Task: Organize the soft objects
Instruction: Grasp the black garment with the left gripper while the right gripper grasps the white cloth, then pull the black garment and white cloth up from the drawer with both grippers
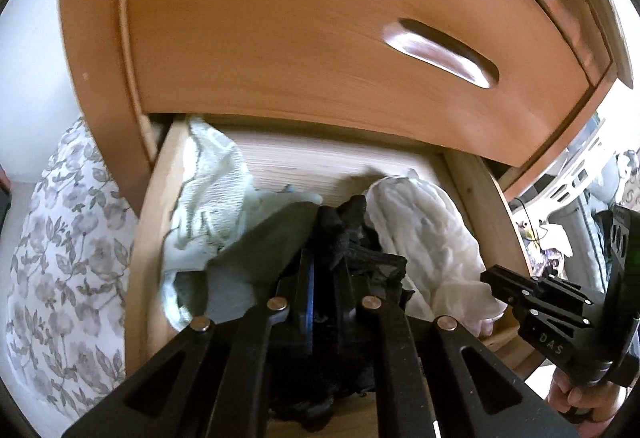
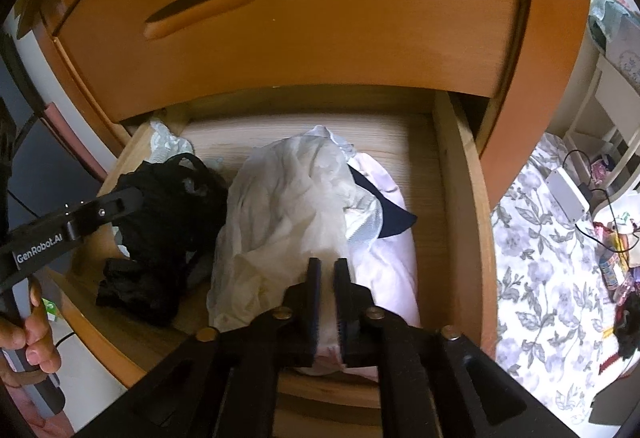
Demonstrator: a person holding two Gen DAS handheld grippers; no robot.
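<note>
Black lace garment (image 2: 160, 222), lying in the left half of the open drawer (image 2: 460, 206) and pinched by the left gripper (image 1: 326, 238). It is judged light, limp and openwork: it will sag and trail from any single hold, and the mesh can snag on a fingertip or the drawer edge. A bunched fold near its middle is the better hold; a loose strap or hem would let the rest drag. The fabric is dark, crumpled and partly see-through, with a scalloped edge at the far side.

Just right of it, touching, lies a cream crinkled cloth (image 2: 288, 214), heaped over a pale pink garment (image 2: 392, 262) (a dark navy piece (image 2: 394, 216) shows between them). These too look soft and light, and are likely to slide over one another when pulled.

The right gripper (image 2: 328, 278) rests above the near end of the cream cloth and pink garment, its jaws narrowly apart, with pale fabric showing in the gap; the pads do not visibly press on it. The left gripper's jaws stand closed on the black lace.

At the far left corner sits a pale green towel (image 1: 208, 190), with a grey-green cloth (image 1: 264, 238) near it. Above is the shut upper drawer front (image 1: 320, 38); floral bedding (image 2: 540, 278) lies to the right.
</note>
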